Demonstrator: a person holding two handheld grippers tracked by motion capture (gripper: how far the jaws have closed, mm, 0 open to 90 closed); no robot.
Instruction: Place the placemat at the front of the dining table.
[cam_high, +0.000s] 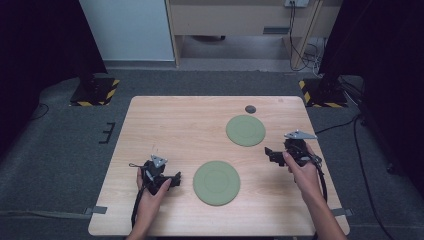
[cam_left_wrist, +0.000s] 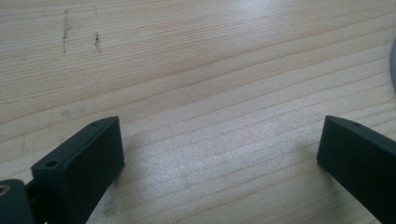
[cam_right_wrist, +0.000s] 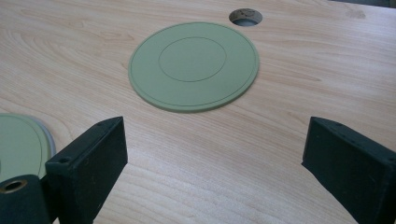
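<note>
1. The near green disc (cam_high: 216, 182) lay flat on the wooden table (cam_high: 165, 120), close to the front edge and about midway between the two grippers.
2. A far green disc (cam_high: 245, 130) lay flat farther back and to the right, well apart from the near one, with a small round dark hole (cam_high: 250, 109) in the tabletop just behind it.
3. Both discs carried a faint inner ring, seen clearly on the far green disc (cam_right_wrist: 194, 65) in the right gripper view.
4. The left gripper (cam_high: 167, 181) rested low over the table, just left of the near green disc and pointing towards it, held in the person's left hand (cam_high: 150, 192).
5. Its jaws stood wide apart over bare wood in the left gripper view, gripping nothing; a pale rim at that view's right edge was too small to identify.
6. The right gripper (cam_high: 274, 154) was held in the right hand (cam_high: 302, 170), right of both discs and near the table's right edge.
7. Its jaws were also spread wide and empty, facing the far green disc, with the near green disc (cam_right_wrist: 21, 144) at the left edge of that view.
</note>
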